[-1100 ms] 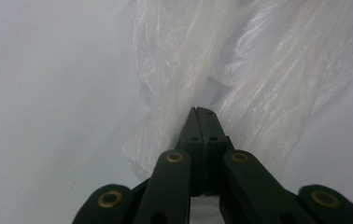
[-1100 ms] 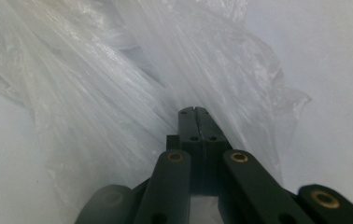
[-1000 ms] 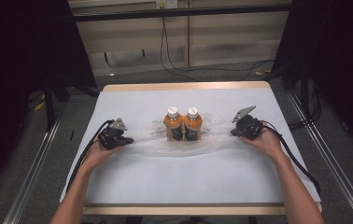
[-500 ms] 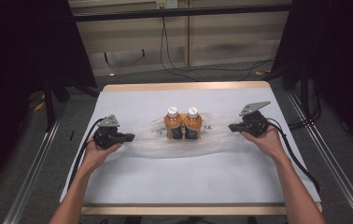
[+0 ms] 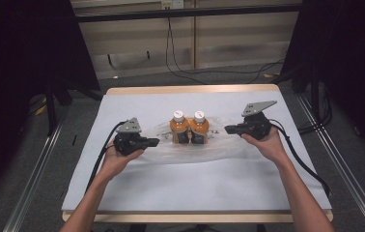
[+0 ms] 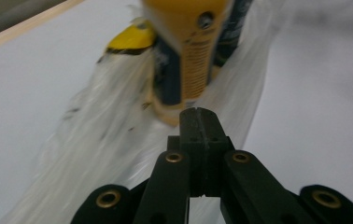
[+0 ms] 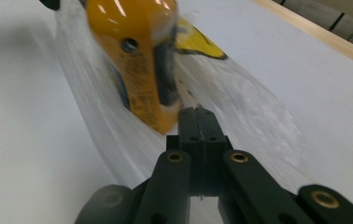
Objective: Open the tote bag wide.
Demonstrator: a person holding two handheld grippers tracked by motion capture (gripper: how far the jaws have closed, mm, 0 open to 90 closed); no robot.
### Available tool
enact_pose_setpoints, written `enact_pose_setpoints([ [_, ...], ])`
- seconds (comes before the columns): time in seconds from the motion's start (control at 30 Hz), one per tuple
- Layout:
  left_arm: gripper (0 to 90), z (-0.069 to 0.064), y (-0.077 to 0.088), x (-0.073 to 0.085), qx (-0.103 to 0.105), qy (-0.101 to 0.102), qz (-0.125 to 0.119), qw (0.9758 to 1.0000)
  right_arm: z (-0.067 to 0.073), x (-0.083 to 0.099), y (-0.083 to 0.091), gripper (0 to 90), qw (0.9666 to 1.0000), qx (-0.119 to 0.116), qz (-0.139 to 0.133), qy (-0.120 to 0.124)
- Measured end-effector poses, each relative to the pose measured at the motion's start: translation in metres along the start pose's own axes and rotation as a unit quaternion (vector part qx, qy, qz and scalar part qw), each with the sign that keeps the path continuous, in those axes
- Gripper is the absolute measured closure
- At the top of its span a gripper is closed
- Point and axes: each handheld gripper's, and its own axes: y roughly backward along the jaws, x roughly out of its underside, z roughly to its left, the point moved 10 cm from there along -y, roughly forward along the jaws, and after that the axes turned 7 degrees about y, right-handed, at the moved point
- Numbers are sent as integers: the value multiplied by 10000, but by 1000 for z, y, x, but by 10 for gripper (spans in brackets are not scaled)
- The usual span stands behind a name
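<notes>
While both grippers are raised off the white table cover (image 5: pixel 195 188), two orange bottles (image 5: pixel 190 129) with white caps stand upright and side by side at the middle of the table, inside a clear plastic bag (image 5: pixel 219 145) that is spread out flat to either side of them. The left gripper (image 5: pixel 152 142) is held in the person's left hand (image 5: pixel 115 162) to the left of the bottles, its tip pointing toward them and lying over the left end of the bag. In the left gripper view, its two black jaws are pressed together at the tip with no gap; whether a fold of the film is caught between them cannot be told from the pictures. That view shows the nearer bottle (image 6: pixel 188 51) just beyond the jaw tip, with blurred plastic (image 6: pixel 109 135) running under and to the left of it. The right gripper (image 5: pixel 228 129) is held in the right hand (image 5: pixel 267 145) to the right of the bottles, pointing back toward them, near but apart from the nearer bottle. In the right gripper view, its jaws are likewise closed flat against each other, the nearer bottle (image 7: pixel 137 60) stands tilted in the frame just past the tip, and the bag (image 7: pixel 244 112) stretches away on both sides. A cable trails from each gripper toward the person.
</notes>
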Motion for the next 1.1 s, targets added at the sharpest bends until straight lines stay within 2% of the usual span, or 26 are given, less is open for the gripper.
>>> enact_pose_setpoints([
  [0.03, 900, -10, -10, -3, 112, -96, 70, 9999, 7, -7, -4, 900, 9999, -112, -32, 74],
  [0.13, 900, -17, -19, -6, 161, -107, 165, 9997, 13, -11, -9, 900, 9997, -190, -2, 137],
  [0.17, 900, -20, -25, -9, 200, -173, 150, 9995, 15, -13, -12, 900, 9996, -212, 30, 170],
  [0.2, 900, -21, -27, -10, 129, -247, 237, 9993, 17, -15, -15, 900, 9995, -252, 59, 181],
  [0.27, 900, -28, -40, -18, 185, -247, 259, 9992, 19, -17, -21, 900, 9993, -283, 113, 200],
  [0.4, 900, -42, -58, -30, 375, -364, 258, 9983, 16, -20, -37, 900, 9983, -360, 386, 259],
  [0.5, 900, -48, -70, -36, 394, -403, 348, 9978, 8, -18, -45, 900, 9972, -351, 625, 216],
  [0.63, 900, -48, -80, -38, 268, -422, 493, 9975, 1, -16, -53, 900, 9965, -382, 726, 158],
  [0.67, 900, -45, -82, -36, 184, -399, 563, 9974, 0, -17, -55, 900, 9963, -412, 745, 149],
  [0.77, 900, -40, -88, -29, 120, -335, 702, 9969, -2, -20, -62, 900, 9959, -379, 809, 134],
  [0.83, 900, -40, -89, -24, 121, -389, 783, 9961, -3, -25, -66, 900, 9960, -449, 765, 104],
  [0.9, 900, -39, -90, -21, 90, -318, 797, 9963, -5, -26, -71, 900, 9952, -499, 825, 148],
  [0.97, 900, -36, -92, -17, 25, -341, 825, 9960, -7, -26, -78, 900, 9944, -549, 888, 148],
  [1.03, 898, -37, -94, -13, 68, -329, 843, 9959, -9, -24, -85, 900, 9940, -591, 916, 69],
  [1.1, 897, -39, -97, -7, 45, -409, 963, 9945, -10, -19, -91, 900, 9935, -658, 925, -45],
])
